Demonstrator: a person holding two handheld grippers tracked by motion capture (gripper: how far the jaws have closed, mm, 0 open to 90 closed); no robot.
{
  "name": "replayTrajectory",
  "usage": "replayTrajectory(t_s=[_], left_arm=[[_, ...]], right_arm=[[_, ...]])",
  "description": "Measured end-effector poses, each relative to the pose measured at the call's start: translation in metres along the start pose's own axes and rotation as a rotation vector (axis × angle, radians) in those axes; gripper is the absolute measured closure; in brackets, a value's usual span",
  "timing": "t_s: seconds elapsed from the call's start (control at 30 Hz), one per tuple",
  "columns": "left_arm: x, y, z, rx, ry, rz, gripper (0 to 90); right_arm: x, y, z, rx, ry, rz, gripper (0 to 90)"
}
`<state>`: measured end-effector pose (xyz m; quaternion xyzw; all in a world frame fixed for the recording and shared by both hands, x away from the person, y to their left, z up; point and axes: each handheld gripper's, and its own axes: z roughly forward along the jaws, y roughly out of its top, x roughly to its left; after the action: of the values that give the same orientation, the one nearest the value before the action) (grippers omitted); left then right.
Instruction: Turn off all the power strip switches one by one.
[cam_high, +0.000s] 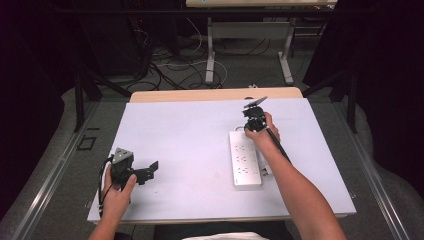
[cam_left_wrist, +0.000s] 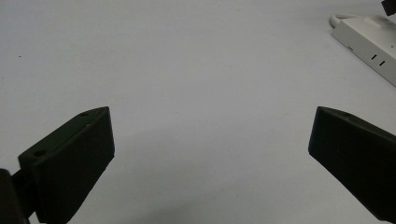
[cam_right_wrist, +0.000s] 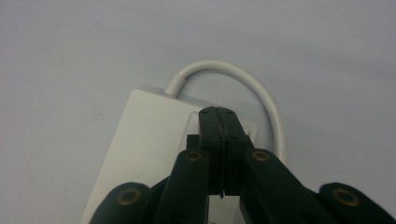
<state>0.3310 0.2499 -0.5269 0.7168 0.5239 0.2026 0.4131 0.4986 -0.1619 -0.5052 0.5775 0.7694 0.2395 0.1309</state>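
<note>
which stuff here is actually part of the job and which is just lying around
In the job:
- power strip, white, on the table
- its white cable, curling from the far end
- right gripper, jaws shut, over the strip's far end

Lying about or idle:
- left gripper, open over bare table
- cables on the floor beyond
- second table's legs

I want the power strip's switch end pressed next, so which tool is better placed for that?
The right tool, most likely. Its jaws are shut and poised over the power strip's cord end, where the white cable loops out. The left tool sits open near the table's front left, well apart from the strip.
</note>
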Motion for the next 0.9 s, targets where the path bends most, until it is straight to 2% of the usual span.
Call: replayTrajectory(t_s=[0.17,0.37,0.43,0.57,0.63,0.67,0.8,0.9], left_arm=[[0.0003,0.0,-0.0003,0.0,0.0,0.001,0.4],[-0.0004,0.0004,-0.001,-0.004,0.0,0.0,0.4],[-0.0005,0.0002,-0.0009,-0.008,-0.001,-0.002,0.4],[0.0002,-0.0005,0.0001,0.002,0.0,0.005,0.4],[0.001,-0.0001,-0.0004,0.0,0.0,-0.005,0.4],[0.0012,-0.0005,0.0004,-0.005,0.001,-0.015,0.4],[0.0014,-0.0014,0.0003,0.006,0.004,-0.001,0.4],[0.0012,-0.0015,-0.0005,-0.004,0.004,-0.008,0.4]], right_arm=[[0.0015,-0.0011,0.0034,-0.012,0.004,0.003,90.0],[0.0016,-0.0015,0.0074,0.009,-0.016,-0.009,90.0],[0.0011,-0.0011,0.008,0.01,-0.002,0.0,90.0],[0.0012,-0.0019,0.0092,0.008,-0.004,-0.005,90.0],[0.0015,-0.0014,0.0092,0.012,-0.01,-0.003,90.0],[0.0008,-0.0015,0.0089,0.015,-0.008,-0.005,90.0],[0.002,-0.004,0.0101,0.007,-0.01,-0.03,90.0],[0.0012,-0.0038,0.0103,0.006,-0.008,-0.025,90.0]])
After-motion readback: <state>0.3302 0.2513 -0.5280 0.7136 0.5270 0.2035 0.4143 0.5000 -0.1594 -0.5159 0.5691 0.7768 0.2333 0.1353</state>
